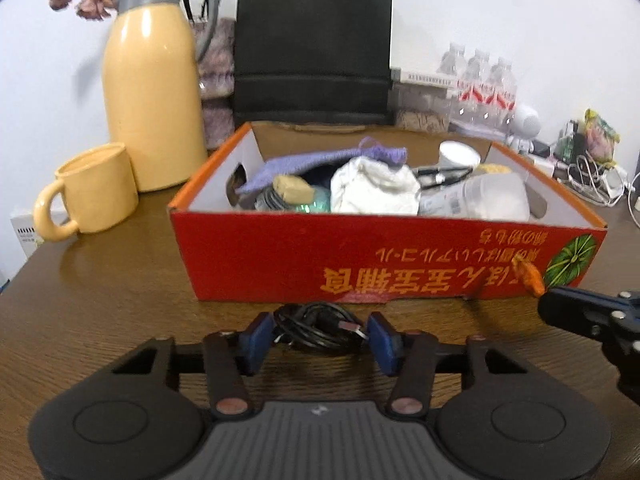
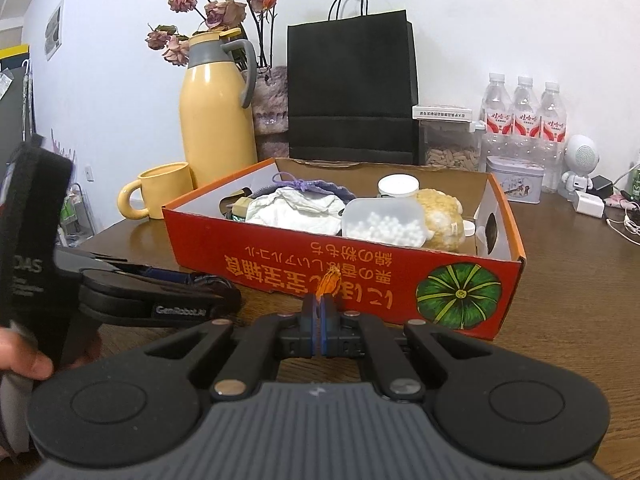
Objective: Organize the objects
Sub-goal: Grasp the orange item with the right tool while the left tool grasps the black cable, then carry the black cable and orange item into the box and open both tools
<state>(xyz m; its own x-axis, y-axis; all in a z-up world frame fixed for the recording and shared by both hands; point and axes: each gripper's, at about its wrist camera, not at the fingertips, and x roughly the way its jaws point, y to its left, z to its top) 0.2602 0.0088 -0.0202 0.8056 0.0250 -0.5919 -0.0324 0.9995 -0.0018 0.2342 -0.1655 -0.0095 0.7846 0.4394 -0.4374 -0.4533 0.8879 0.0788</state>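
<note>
**One cable between my left pads, one orange scrap in my right claw**

One coiled black cable (image 1: 316,330) lies on the wooden table (image 1: 100,312), just near of the red box (image 1: 360,256), between the blue pads (image 1: 262,334) of my left gripper (image 1: 318,338); the pads sit close on either side, and I cannot tell whether they press it. My right gripper (image 2: 319,330) is clamped tight on one small orange thing (image 2: 329,282), held in front of the box's near wall.

The open box holds a purple pouch (image 1: 320,158), a white bundle (image 1: 374,192), a clear tub of white beads (image 2: 384,222), a white jar (image 2: 398,186) and a yellowish bag (image 2: 440,216). To its left stand one yellow mug (image 1: 94,192) and one yellow jug (image 1: 154,92). Behind it is one black paper bag (image 1: 314,48); far right, three water bottles (image 2: 524,112).
</note>
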